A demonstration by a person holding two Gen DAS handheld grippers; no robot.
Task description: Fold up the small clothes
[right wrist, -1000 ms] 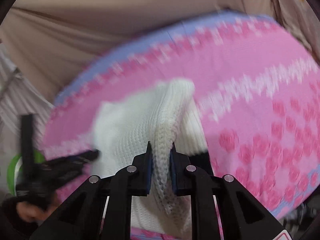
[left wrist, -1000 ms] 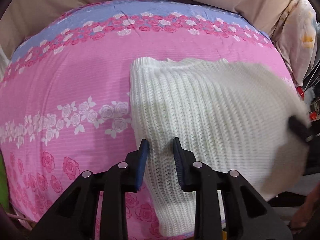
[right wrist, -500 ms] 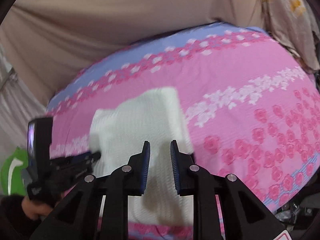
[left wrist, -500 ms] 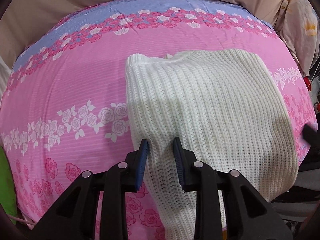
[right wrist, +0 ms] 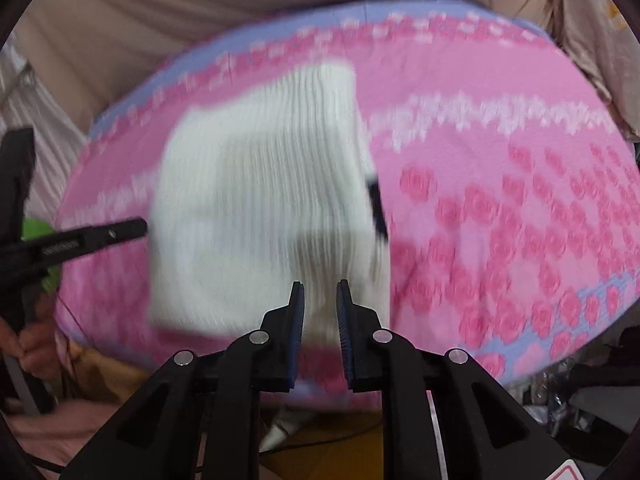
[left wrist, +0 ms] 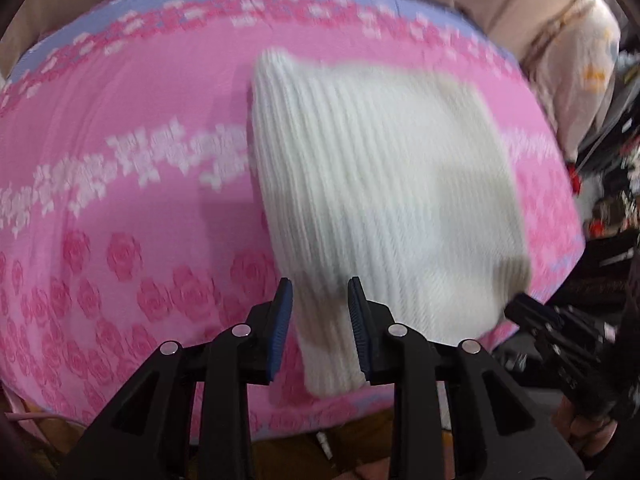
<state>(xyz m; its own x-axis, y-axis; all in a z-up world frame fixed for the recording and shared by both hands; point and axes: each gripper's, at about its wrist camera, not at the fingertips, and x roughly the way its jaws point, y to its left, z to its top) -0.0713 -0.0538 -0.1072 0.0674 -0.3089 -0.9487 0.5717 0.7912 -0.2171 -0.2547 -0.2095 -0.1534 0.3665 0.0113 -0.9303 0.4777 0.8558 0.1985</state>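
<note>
Your white knit sweater point(left wrist: 380, 192) lies folded into a thick rectangle on the pink floral bedspread point(left wrist: 120, 208), towards the near edge of the bed, its near end coming close to that edge; judge it soft, limp and bulky, with a chunky rib that gives plenty of friction, so it should not slip from the pads, though it will sag and stretch if you lift it by a single layer; take it at the corners or along a folded edge, pinching through all layers at once, and keep both holds level so the stack does not slide apart; in the right wrist view the sweater point(right wrist: 260, 200) shows a small dark patch at its right edge, too blurred to name; the left gripper point(left wrist: 319, 312) hovers above the near left part of the garment with its jaws parted to a moderate gap and nothing between them; the right gripper point(right wrist: 319, 308) hangs over the near right part, jaws narrowly apart and likewise empty; both views are smeared by motion, so fine detail of the knit is lost; compared with a second ago, you have let go: then the right jaws pinched a raised fold of the knit and the cloth was in mid-air, whereas now it lies flat and doubled over; since half a second ago both cameras sit further back and the sweater looks smaller and nearer the bed's edge; beyond the bedspread a beige wall of fabric point(right wrist: 200, 20) closes the scene
</note>
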